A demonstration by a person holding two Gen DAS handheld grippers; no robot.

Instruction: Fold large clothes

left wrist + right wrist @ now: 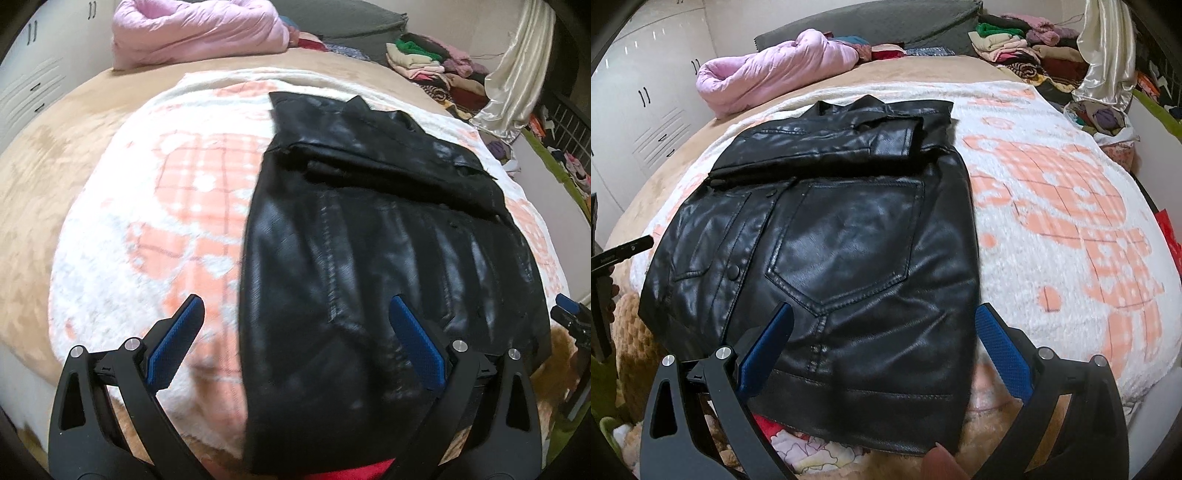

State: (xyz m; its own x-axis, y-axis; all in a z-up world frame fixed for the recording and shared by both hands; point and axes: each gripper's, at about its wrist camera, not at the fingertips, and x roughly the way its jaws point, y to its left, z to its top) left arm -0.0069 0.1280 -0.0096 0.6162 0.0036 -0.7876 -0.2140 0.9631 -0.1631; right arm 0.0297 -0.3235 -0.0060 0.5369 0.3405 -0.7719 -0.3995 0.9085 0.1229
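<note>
A black leather jacket [369,251] lies flat on a white and pink fleece blanket [155,206], its sleeves folded across the upper part. My left gripper [295,306] hangs open above the jacket's left edge, nothing between its blue pads. In the right wrist view the same jacket [831,240] shows a pocket and snap buttons. My right gripper [884,314] is open over the jacket's lower right part, holding nothing. The right gripper's tip [569,314] shows at the right edge of the left wrist view.
The blanket [1052,206] covers a beige bed [48,173]. A pink quilt [195,33] lies bundled at the far side. Piled clothes [436,62] and a cream satin cloth [517,74] sit at the back right. White cabinets [646,110] stand left.
</note>
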